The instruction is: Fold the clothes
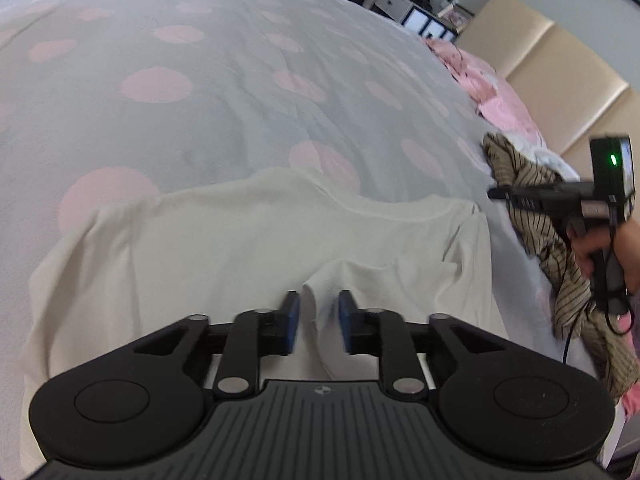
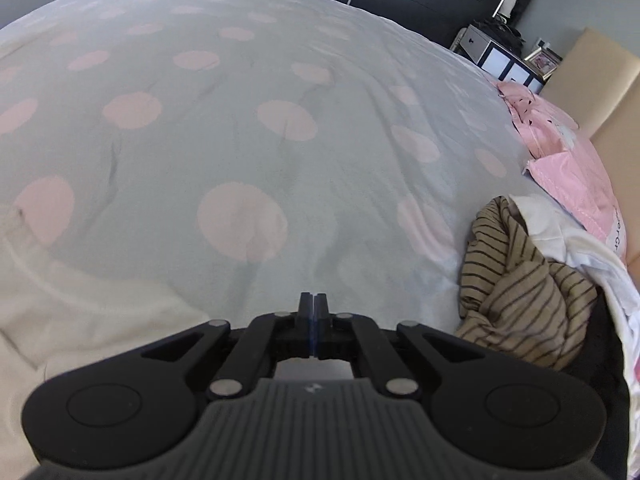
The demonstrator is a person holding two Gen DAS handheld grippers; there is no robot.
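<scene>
A cream garment (image 1: 240, 240) lies spread on the bed; its edge also shows at the lower left of the right wrist view (image 2: 80, 320). My left gripper (image 1: 319, 316) hovers low over it, jaws a little apart. A raised fold of the cream cloth (image 1: 314, 300) stands between the blue pads without being pinched. My right gripper (image 2: 314, 308) is shut with nothing in it, above the bare bed cover just right of the garment. In the left wrist view that right gripper (image 1: 494, 193) appears at the far right, held by a hand (image 1: 592, 248).
The bed cover (image 1: 200, 100) is grey with pink dots. A tan striped garment (image 2: 520, 280) lies crumpled at the right, beside a white cloth (image 2: 560, 232) and a pink pillow (image 2: 568, 168). A beige headboard (image 1: 560, 60) stands behind them.
</scene>
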